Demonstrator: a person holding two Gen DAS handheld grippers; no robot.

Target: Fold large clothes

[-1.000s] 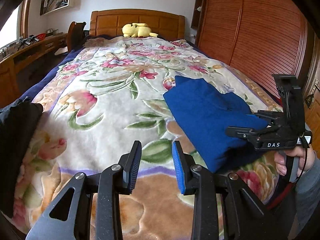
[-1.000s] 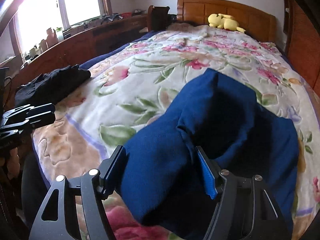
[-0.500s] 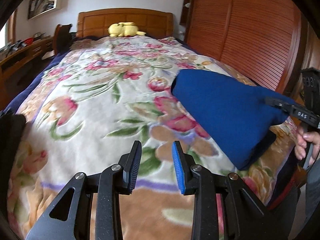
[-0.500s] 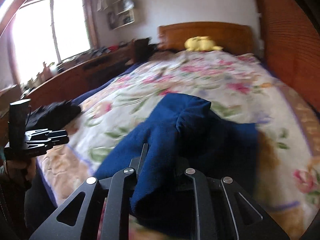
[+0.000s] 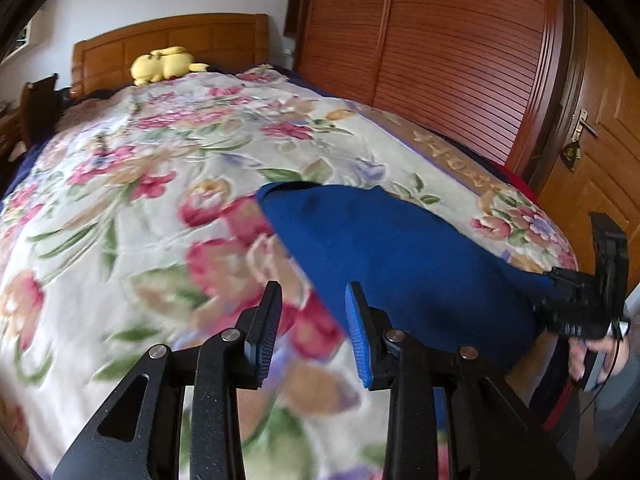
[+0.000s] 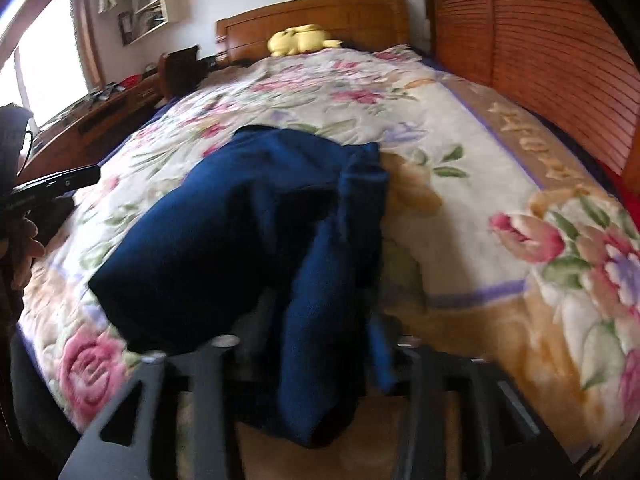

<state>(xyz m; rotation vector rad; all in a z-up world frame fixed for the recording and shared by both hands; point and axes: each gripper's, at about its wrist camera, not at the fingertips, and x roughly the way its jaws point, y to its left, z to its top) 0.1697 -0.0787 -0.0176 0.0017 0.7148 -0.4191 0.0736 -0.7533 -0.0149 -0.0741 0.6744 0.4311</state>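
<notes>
A folded blue garment [image 5: 400,256] lies on the floral bedspread [image 5: 160,200] close to the bed's foot and right side. In the right wrist view the blue garment [image 6: 240,220] reaches back between the fingers of my right gripper [image 6: 320,328], whose jaws are opening; the picture is blurred there. From the left wrist view, my right gripper [image 5: 576,300] sits at the garment's near right end, held by a hand. My left gripper [image 5: 313,292] is open over the bedspread just left of the garment, with nothing between its blue pads. It also shows as the left gripper [image 6: 52,184] at the left edge.
A yellow plush toy [image 5: 164,64] rests by the wooden headboard [image 6: 312,16]. Louvred wardrobe doors [image 5: 440,60] run along the bed's right side, with a door handle [image 5: 584,124] beyond. A wooden desk [image 6: 100,108] stands left of the bed under a window.
My right gripper shut on the blue garment and carried it toward the bed's right side; its jaws now stand apart again. My left gripper swung right, still open; the black clothing left its view.
</notes>
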